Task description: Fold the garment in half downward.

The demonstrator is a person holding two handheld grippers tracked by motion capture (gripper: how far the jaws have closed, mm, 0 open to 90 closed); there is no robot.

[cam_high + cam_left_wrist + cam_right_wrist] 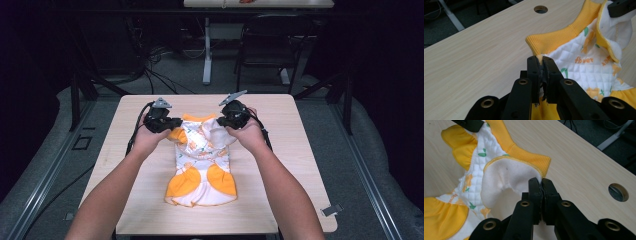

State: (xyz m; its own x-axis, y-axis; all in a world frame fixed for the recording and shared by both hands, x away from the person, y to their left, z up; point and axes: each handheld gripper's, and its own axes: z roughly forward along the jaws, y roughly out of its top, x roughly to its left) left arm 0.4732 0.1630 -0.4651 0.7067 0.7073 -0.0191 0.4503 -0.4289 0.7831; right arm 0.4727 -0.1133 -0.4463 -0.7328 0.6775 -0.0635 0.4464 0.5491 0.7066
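On the pale wooden worktop (280,165) a small quilted garment (202,165) in white and orange is laid out lengthwise, its frilled orange hem nearest the person and its ribbed orange collar (192,118) at the far end. The collar end is gripped at both corners and appears slightly raised, while the lower part lies flat on the wood.

The left tool (172,123) is seen in the left gripper view (541,58) with its two black jaws pressed together on a pinch of orange fabric at the corner of the collar (564,37). The right tool (222,120) is seen in the right gripper view (541,180) with its jaws likewise clamped, on the white fleecy lining at the opposite corner of the neck opening, just beside the ribbed orange band (524,152).

The work is judged to be at an early stage: both corners are secured and the top appears lifted, but no fold is seen in the garment yet. What is left appears to be the carrying or folding of the upper part, then the release of both grips; which of these is intended cannot be told.

Both forearms are stretched forward from the near edge, angled inward toward the garment. The left hand (147,137) and the right hand (247,134) are held at about the same level, wrists turned so that the tools point inward at each other across the collar. A round hole (540,9) in the wood is noted beyond the collar.
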